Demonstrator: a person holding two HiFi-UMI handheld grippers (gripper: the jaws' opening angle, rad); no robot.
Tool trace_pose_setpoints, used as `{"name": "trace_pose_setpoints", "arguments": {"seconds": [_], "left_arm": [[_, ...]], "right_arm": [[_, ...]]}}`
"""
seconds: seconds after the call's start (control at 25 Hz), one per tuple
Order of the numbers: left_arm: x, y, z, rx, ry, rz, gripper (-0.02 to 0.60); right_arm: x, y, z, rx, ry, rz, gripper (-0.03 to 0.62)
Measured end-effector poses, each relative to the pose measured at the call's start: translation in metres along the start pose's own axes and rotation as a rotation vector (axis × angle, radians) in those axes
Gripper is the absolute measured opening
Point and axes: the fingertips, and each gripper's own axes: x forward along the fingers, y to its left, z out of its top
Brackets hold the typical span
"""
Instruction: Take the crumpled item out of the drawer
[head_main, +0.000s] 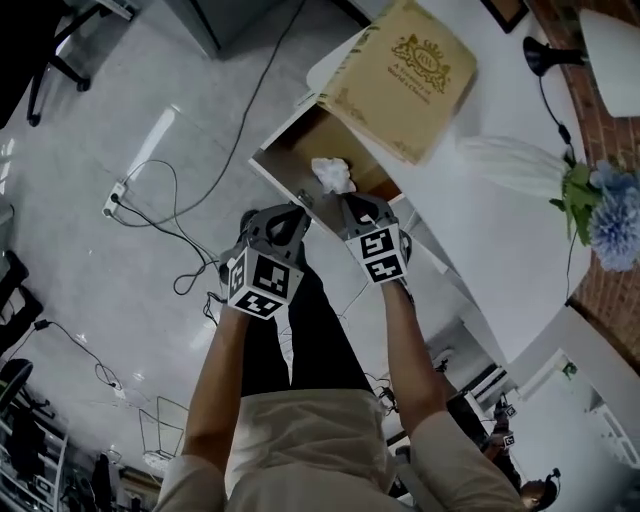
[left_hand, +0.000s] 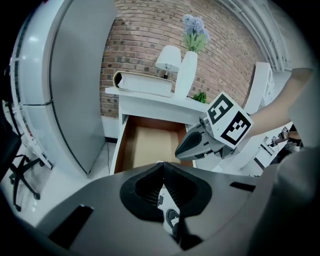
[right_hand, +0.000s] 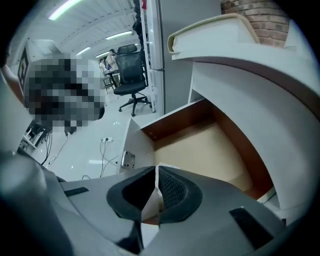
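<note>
Crumpled item (head_main: 333, 175) lies in drawer (head_main: 296, 138), seemingly untouched.

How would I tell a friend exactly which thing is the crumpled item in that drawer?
Start at the white desk with the large tan book on top. Under the book's edge its drawer stands open, brown wood inside. The crumpled item is the white wad on the drawer's floor: the only white, wrinkled lump against that smooth wood.

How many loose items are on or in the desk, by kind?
Book: 1
Vase with flowers: 1
Lamp: 1
Crumpled white item, in the open drawer: 1
Total: 4
</note>
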Motion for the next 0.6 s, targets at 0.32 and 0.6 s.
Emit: {"name": "trace_pose_setpoints", "arguments": {"seconds": [0.32,0.6], "left_arm": [[0.018,0.014,-0.006,-0.094,0.0,0.036,0.015],[0.025,0.029,-0.019,-0.147,0.007,0.07,0.015]], "right_arm": [[0.041,0.008,-0.016,-0.096,0.114,0.128,0.093],[0.079,0.01,-0.017,-0.217,0.158,0.186,0.181]]}}
